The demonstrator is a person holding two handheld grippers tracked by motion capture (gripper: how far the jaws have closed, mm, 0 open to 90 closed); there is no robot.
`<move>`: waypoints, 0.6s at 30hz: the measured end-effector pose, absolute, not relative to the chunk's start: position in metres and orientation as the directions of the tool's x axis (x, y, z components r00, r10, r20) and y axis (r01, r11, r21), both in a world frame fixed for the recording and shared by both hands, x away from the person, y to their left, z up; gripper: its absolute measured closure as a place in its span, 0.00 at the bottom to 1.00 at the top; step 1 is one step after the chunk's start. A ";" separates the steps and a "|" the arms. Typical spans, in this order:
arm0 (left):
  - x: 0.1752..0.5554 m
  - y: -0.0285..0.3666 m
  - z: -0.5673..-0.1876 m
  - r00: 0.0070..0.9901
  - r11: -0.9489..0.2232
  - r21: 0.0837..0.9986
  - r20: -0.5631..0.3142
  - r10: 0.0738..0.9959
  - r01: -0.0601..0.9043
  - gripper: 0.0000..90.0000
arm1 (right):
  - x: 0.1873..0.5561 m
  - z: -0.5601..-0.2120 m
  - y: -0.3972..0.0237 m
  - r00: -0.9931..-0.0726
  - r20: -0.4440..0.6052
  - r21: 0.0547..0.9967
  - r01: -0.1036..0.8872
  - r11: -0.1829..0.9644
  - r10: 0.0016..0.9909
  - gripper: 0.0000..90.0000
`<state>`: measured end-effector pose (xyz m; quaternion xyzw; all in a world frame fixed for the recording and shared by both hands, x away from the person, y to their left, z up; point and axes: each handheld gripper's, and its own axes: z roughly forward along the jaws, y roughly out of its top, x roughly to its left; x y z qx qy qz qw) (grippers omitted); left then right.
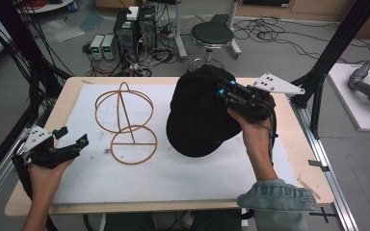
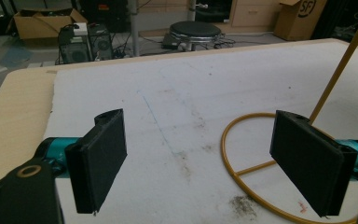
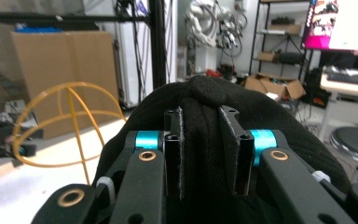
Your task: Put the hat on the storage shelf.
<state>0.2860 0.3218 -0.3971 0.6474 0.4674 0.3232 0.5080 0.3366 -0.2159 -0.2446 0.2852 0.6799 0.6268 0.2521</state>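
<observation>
Two grippers are out: the right gripper (image 3: 207,154) has its jaws pinched on a fold of the black cap (image 1: 200,115), holding it over the white mat (image 1: 173,178) beside the wire hat stand (image 1: 125,122). The left gripper (image 2: 209,163) waits wide open, empty. Looks like the cap goes onto the stand next, needing a lift over its dome.

Left gripper (image 1: 71,138) jaws wide apart, right gripper (image 1: 225,89) jaws clamped

Lighting is dim and even, with soft shadows. The high view is slightly soft; the monitor (image 3: 340,23) glares.
</observation>
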 end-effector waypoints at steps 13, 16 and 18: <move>0.286 0.321 -0.397 0.356 -0.046 0.960 -0.057 0.933 0.275 0.21 | 0.326 -0.205 -0.219 -0.763 0.030 1.000 0.021 -0.022 0.646 0.82; 0.286 0.322 -0.396 0.353 -0.044 0.961 -0.058 0.934 0.274 0.21 | 0.326 -0.198 -0.218 -0.778 0.035 0.999 0.017 -0.035 0.627 0.83; 0.285 0.322 -0.396 0.352 -0.044 0.961 -0.057 0.934 0.272 0.21 | 0.326 -0.194 -0.217 -0.790 0.045 0.998 0.015 -0.054 0.611 0.82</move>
